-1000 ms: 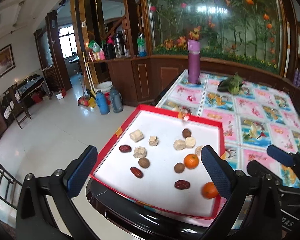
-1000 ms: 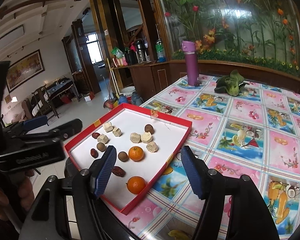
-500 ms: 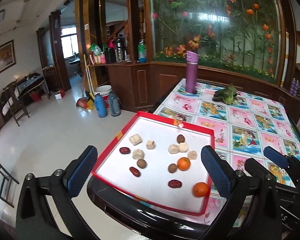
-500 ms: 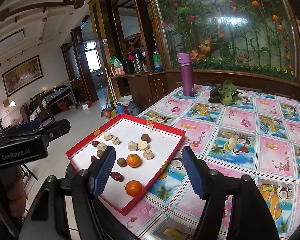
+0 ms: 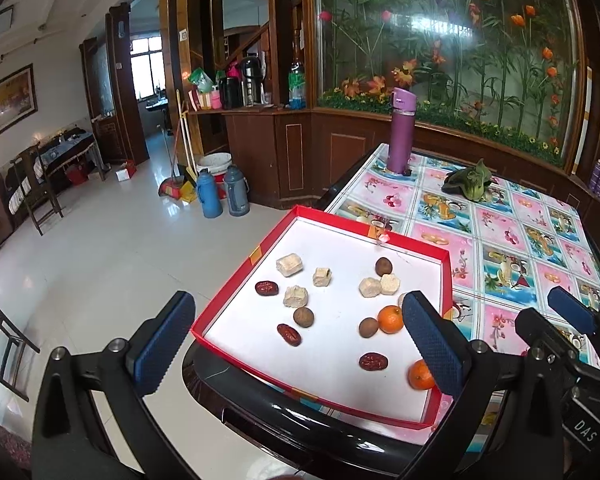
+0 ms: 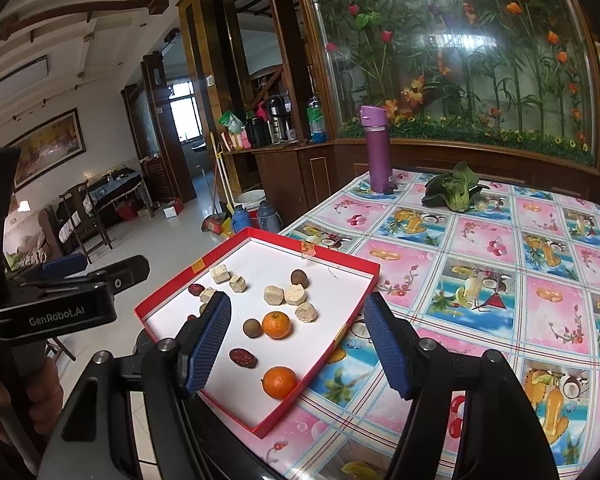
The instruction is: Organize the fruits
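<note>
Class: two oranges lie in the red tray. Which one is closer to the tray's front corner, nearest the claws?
The orange lying alone by the red tray's near corner. The other orange sits farther in, touching a brown round fruit.

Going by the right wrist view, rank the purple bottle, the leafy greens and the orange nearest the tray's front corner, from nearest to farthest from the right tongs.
1. The orange, in the red tray, low between the right tongs.
2. The leafy greens, far across the table, to the right.
3. The purple bottle, upright at the table's far edge, to the left; the gap to the greens is small.
</note>
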Tool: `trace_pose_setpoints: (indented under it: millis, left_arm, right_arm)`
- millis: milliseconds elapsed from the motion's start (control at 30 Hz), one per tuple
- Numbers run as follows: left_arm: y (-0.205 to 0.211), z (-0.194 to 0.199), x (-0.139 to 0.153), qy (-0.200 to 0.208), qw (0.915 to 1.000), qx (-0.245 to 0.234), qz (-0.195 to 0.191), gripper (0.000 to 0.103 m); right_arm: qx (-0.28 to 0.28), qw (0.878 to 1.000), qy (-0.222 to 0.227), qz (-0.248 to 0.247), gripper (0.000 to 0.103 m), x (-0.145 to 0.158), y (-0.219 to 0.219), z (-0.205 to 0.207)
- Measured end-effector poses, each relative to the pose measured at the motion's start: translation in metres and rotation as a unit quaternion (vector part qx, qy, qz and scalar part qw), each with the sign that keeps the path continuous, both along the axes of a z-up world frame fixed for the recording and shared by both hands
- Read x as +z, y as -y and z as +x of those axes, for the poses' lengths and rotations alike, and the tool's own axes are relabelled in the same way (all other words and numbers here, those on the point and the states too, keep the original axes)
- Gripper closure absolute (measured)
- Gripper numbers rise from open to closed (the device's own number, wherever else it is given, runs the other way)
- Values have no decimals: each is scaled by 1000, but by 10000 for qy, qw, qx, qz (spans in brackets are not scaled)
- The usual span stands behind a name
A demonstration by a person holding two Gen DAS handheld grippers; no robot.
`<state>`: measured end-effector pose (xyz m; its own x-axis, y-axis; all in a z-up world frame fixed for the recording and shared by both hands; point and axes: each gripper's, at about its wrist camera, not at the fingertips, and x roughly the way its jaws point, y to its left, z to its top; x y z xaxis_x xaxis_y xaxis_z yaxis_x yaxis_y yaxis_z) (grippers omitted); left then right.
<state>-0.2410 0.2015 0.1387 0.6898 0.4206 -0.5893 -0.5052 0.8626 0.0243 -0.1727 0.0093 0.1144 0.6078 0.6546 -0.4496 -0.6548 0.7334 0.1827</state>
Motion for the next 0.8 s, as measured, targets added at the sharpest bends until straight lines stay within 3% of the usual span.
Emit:
trace_pose_setpoints:
  millis: [400, 800]
  left_arm:
    - [-18, -8, 1, 121, 9997, 196, 47, 0]
    - [-21, -11, 4, 235, 9994, 227, 139, 0]
  right_arm:
    - [115, 9997, -228, -69, 22, 0, -24, -1]
    - [85, 9998, -132, -73, 20, 1, -27, -4]
